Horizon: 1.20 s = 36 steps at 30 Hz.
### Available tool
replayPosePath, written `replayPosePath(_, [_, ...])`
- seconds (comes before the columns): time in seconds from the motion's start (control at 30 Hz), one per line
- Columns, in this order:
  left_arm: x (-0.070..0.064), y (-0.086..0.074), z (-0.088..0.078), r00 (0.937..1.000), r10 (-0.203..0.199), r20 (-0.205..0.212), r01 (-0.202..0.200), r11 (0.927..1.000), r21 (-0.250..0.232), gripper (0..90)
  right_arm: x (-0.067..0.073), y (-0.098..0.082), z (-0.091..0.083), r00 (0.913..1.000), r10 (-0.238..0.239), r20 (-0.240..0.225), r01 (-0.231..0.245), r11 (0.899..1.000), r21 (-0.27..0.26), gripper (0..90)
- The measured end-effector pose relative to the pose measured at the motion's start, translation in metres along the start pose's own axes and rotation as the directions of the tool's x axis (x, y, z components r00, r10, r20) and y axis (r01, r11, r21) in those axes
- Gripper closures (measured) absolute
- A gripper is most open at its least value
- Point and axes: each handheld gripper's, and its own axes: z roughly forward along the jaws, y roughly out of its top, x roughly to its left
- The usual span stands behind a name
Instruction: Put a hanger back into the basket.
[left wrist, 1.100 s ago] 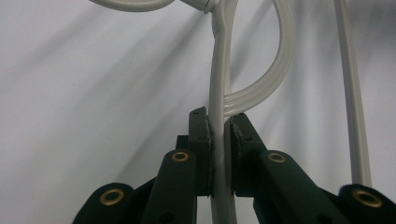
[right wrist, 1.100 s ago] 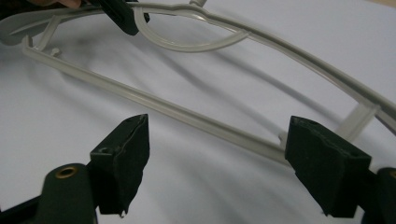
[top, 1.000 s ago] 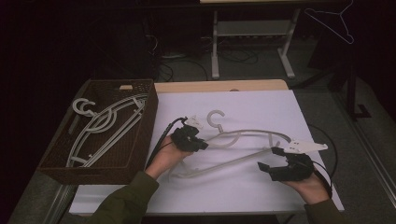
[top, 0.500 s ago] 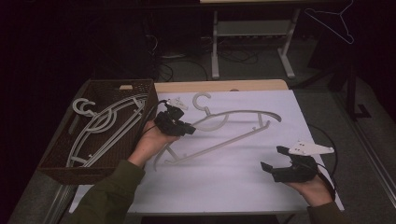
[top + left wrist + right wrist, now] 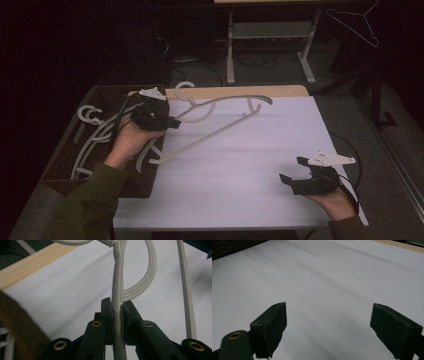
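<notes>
The left gripper (image 5: 172,121) pinches a white hanger (image 5: 220,116) between its jaws, holding it lifted above the white table (image 5: 240,180) beside a brown basket (image 5: 60,175) of more hangers (image 5: 95,135). The right gripper (image 5: 292,172) rests low over the table's near right, jaws spread apart.

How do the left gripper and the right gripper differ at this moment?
The left gripper is shut on a white hanger; the right gripper is open with nothing between its jaws. The left one is raised beside the brown basket; the right one is low over the white table cover. Both are black and hand-held.
</notes>
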Motion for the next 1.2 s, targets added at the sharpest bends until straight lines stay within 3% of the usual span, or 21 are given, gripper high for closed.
replayPosePath(0.17, [0.018,-0.007,-0.02,0.9989,-0.029,-0.037,0.029,0.9995,-0.015,81.4,0.0,0.0,0.0,1.0,0.001,0.002,-0.001,1.0,0.002,13.3])
replayPosePath(0.2, [0.028,-0.012,-0.032,0.9975,-0.039,-0.059,0.038,0.9991,-0.019,81.4,0.0,0.0,0.0,1.0,0.006,0.002,-0.006,1.0,0.006,13.3])
replayPosePath(0.5, [0.068,-0.038,-0.071,0.9859,-0.1,-0.134,0.094,0.9944,-0.047,81.4,0.0,0.0,0.002,0.9999,0.003,0.012,-0.003,1.0,0.01,13.3])
replayPosePath(0.8, [0.106,-0.067,-0.104,0.9632,-0.169,-0.209,0.156,0.9846,-0.079,81.4,0.001,0.0,0.003,0.9998,0.005,0.019,-0.005,1.0,0.018,13.4])
replayPosePath(1.0, [0.127,-0.084,-0.121,0.9479,-0.188,-0.257,0.173,0.9816,-0.081,81.4,0.0,-0.001,0.004,0.9998,0.003,0.022,-0.004,1.0,0.02,13.4])
replayPosePath(1.2, [0.142,-0.102,-0.128,0.9274,-0.211,-0.309,0.201,0.9774,-0.066,81.3,-0.001,-0.001,0.005,0.9996,0.003,0.028,-0.004,1.0,0.024,13.4])
